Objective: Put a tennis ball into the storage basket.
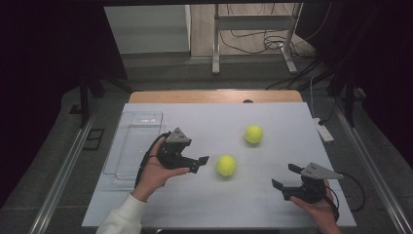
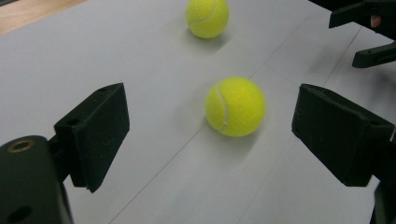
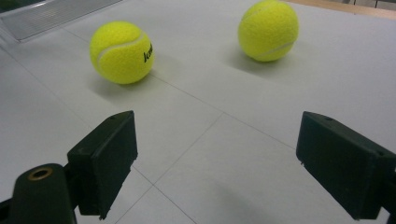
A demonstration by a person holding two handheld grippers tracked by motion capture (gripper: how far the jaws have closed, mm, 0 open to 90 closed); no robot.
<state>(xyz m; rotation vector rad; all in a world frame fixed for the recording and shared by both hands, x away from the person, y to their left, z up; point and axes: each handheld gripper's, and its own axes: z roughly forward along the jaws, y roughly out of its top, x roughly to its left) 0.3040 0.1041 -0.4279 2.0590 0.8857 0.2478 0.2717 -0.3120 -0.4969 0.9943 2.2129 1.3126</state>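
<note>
High view: the desk [image 1: 146,204] carries a white sheet. Two yellow tennis balls lie on it. The near ball [image 1: 226,165] sits about mid-desk; the far ball [image 1: 253,134] lies farther back and a little to the right, apart from the first. A clear plastic tray [image 1: 127,146] rests along the left side of the desk. The left tool [image 1: 198,164] is held in the person's left hand [image 1: 157,173], just left of the near ball, its jaws pointing right toward the ball and standing wide apart with nothing between them. A white sleeve [image 1: 119,219] enters at the bottom edge. The right tool [image 1: 285,176] is held at the near right, well apart from both balls, jaws pointing left, spread wide and empty.

Left gripper view: the two black jaws rise from the bottom corners, far apart. The near ball [image 2: 235,106] lies on the sheet ahead of them, closer to the right-hand jaw, touching neither. The far ball [image 2: 207,17] sits beyond it near the top edge. The right tool [image 2: 364,35] shows at the upper right corner.

Right gripper view: the jaws stand wide apart over bare sheet, gripping nothing. The near ball [image 3: 122,52], with dark lettering on it, lies ahead at the left; the far ball [image 3: 268,30] lies ahead at the right. A corner of the tray [image 3: 51,14] shows at the upper left.
</note>
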